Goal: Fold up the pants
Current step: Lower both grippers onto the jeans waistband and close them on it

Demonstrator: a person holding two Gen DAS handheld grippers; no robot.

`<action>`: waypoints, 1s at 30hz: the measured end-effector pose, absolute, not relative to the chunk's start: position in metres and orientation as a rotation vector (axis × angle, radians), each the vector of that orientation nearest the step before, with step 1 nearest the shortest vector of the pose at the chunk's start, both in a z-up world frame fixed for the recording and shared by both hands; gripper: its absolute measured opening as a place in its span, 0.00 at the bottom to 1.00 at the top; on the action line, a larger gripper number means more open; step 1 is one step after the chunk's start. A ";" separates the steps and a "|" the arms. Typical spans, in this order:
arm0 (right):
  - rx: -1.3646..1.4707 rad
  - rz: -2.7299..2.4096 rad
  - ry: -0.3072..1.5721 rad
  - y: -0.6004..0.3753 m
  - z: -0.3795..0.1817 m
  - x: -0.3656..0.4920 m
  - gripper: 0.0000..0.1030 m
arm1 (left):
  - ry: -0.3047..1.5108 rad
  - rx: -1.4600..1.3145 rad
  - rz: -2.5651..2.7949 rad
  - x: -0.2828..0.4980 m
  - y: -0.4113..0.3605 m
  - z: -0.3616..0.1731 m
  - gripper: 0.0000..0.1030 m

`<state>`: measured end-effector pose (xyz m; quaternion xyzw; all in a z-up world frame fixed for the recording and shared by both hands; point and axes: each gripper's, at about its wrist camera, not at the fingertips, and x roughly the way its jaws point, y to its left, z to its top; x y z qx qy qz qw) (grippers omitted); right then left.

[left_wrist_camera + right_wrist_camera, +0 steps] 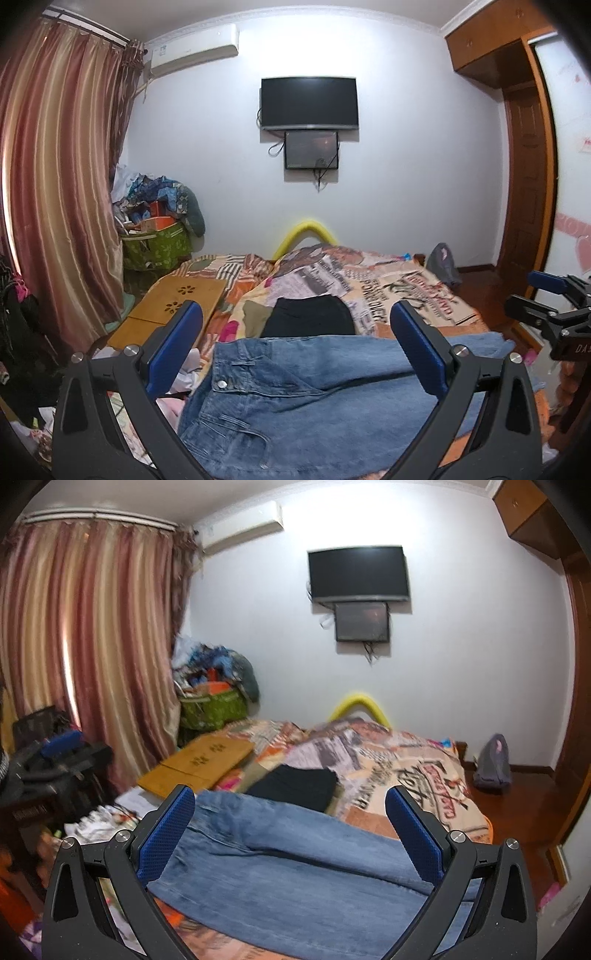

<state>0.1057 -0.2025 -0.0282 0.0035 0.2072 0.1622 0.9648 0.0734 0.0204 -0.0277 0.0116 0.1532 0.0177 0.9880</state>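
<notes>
Blue jeans [295,398] lie flat across the near end of the bed, the waistband and metal button at the left in the left wrist view. My left gripper [295,314] is open above the waist end, holding nothing. In the right wrist view the jeans' legs [280,867] stretch across under my right gripper [290,797], which is open and empty above them. The right gripper also shows at the right edge of the left wrist view [543,306], and the left one at the left edge of the right wrist view [59,746].
A folded black garment [308,317] lies on the patterned bedspread [406,291] beyond the jeans. A wooden lap tray [177,302] rests on the bed's left side. Clutter and a green bag [155,243] stand by the curtain; a grey bag [493,760] sits on the floor at right.
</notes>
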 end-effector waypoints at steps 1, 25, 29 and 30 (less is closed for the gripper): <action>0.005 0.320 0.432 -0.206 -0.033 0.112 1.00 | 0.321 0.027 0.039 0.083 0.024 -0.029 1.00; -0.040 0.135 0.888 -0.317 -0.178 0.299 0.98 | 0.862 -0.090 0.200 0.372 0.191 -0.217 0.91; -0.075 0.161 0.964 -0.315 -0.205 0.319 0.98 | 1.009 -0.115 0.202 0.397 0.203 -0.257 0.85; -0.081 0.172 0.974 -0.315 -0.210 0.325 0.98 | 1.038 -0.118 0.197 0.402 0.204 -0.264 0.83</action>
